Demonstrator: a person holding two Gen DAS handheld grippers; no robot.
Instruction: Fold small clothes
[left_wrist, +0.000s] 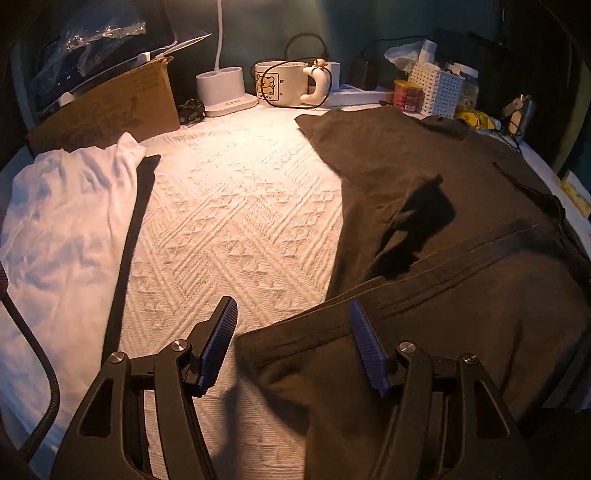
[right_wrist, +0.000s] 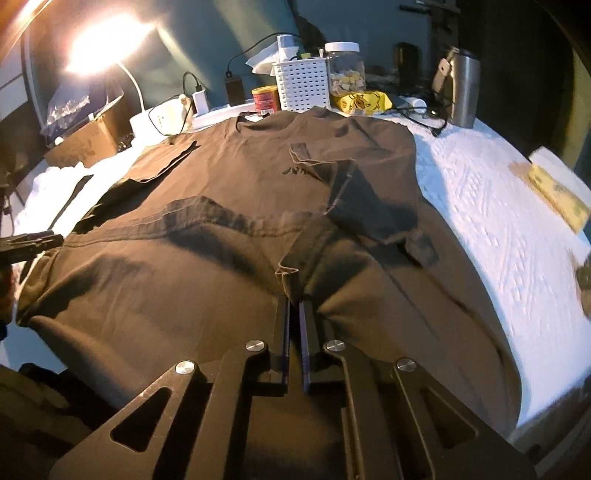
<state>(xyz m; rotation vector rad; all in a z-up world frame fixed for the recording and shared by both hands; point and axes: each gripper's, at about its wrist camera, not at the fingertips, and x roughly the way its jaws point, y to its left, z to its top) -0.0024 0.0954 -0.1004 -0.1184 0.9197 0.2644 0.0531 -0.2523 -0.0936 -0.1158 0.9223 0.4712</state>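
Note:
A dark brown T-shirt (left_wrist: 461, 258) (right_wrist: 221, 166) lies flat on the white textured cloth (left_wrist: 240, 221), collar toward the back and both sleeves folded inward. Its hem band runs across the middle. My right gripper (right_wrist: 294, 301) is shut on a raised fold of the shirt's near part, and the fabric peaks up between the pads. My left gripper (left_wrist: 291, 310) stands open just above the shirt's near left corner, with one finger over bare cloth and the other over brown fabric. A white garment (left_wrist: 66, 221) lies crumpled at the left.
Along the back stand a cardboard box (left_wrist: 110, 107), a white lamp base (left_wrist: 225, 88), a mug (left_wrist: 280, 83), a white basket (right_wrist: 303, 85), a red can (right_wrist: 266, 99), a jar (right_wrist: 345, 70) and a steel tumbler (right_wrist: 463, 88). A yellow booklet (right_wrist: 554, 188) lies at the right edge.

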